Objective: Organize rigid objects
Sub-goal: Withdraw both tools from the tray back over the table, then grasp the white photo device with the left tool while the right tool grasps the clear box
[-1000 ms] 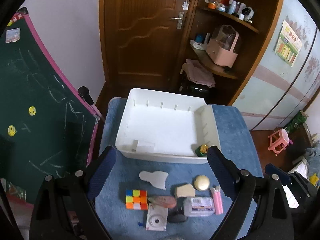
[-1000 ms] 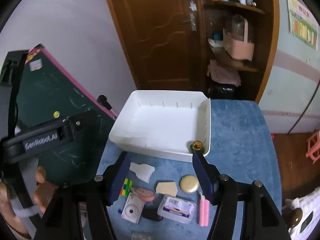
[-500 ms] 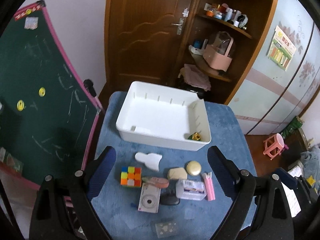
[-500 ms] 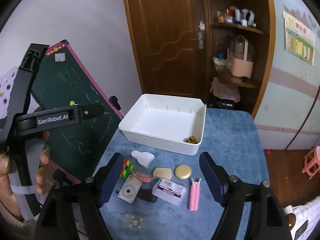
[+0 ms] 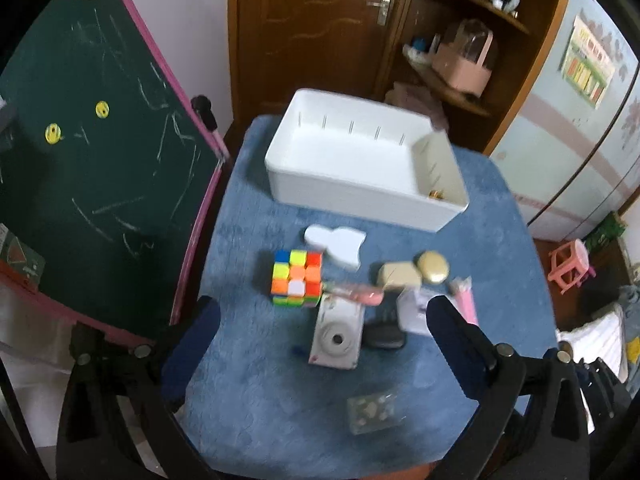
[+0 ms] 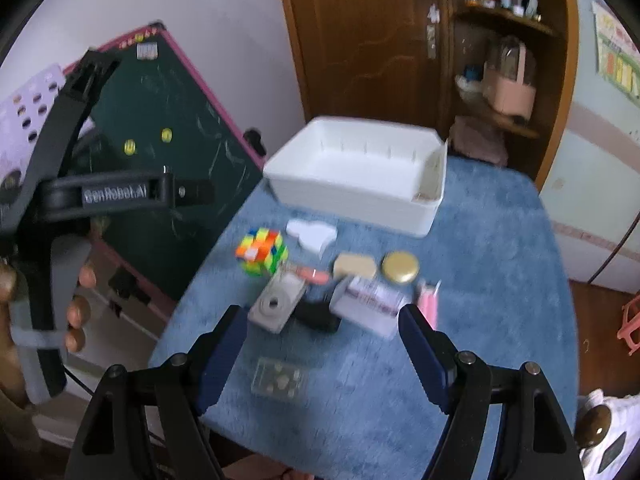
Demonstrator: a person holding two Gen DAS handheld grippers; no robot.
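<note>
A white bin stands at the far side of the blue table, with a small gold object in its near right corner. In front of it lie a colourful cube, a white flat shape, a toy camera, a beige block, a gold lid, a clear labelled box, a pink item and a small clear case. My left gripper and right gripper are both open and empty, held above the table's near edge.
A green chalkboard with a pink frame leans at the table's left side. A wooden door and shelves stand behind the table. The hand holding the left gripper's handle shows at the left of the right wrist view.
Both grippers have pulled back and up from the bin towards the near edge. More of the table and the small clear case have come into view. The objects have not moved.
</note>
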